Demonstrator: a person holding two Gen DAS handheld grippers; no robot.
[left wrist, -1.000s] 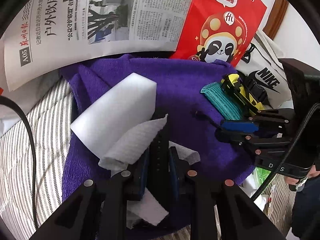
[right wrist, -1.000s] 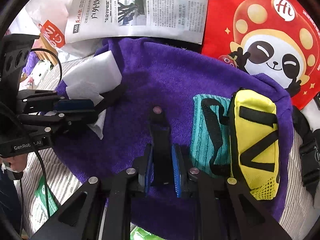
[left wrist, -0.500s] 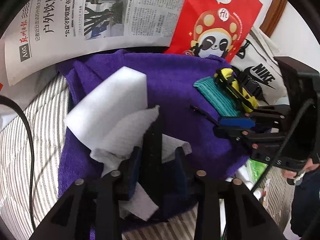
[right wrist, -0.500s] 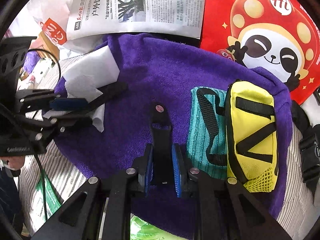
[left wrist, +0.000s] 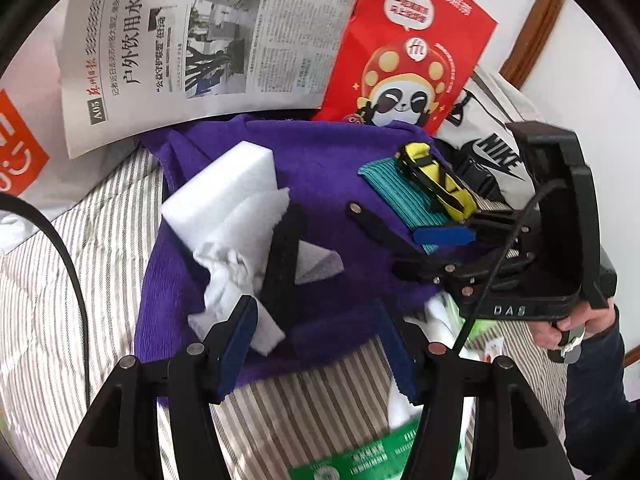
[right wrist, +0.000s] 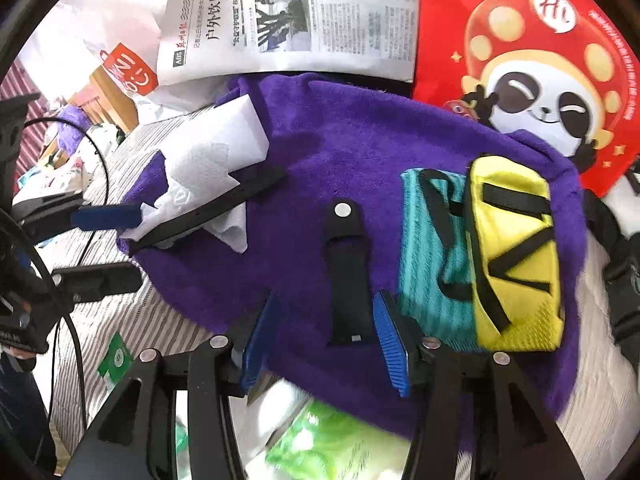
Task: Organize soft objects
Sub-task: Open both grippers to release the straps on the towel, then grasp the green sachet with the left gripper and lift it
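Lying across a striped bed cover, a purple towel carries all the soft things. Behind it a newspaper and a red panda-print bag lie flat side by side, with a white Nike bag off to the right and a wooden door frame against a white wall beyond. Green packaging shows under the towel's near edge.

Two black straps rest on the towel. One black strap runs lengthwise away from the right tool, its riveted end pointing toward the newspaper and its near end lying between the blue pads without either pad touching it; the right tool's fingers are spread wide. The other strap lies with its long axis pointing away from the left tool, draped over crumpled white tissue, which sits against a white foam block. The left tool is likewise spread wide, its left pad beside the tissue's near edge, nothing pinched.

To the right of the first strap, a teal knit cloth lies flat with a yellow pouch with black bands touching it along its right side, both long axes running away from the right tool.
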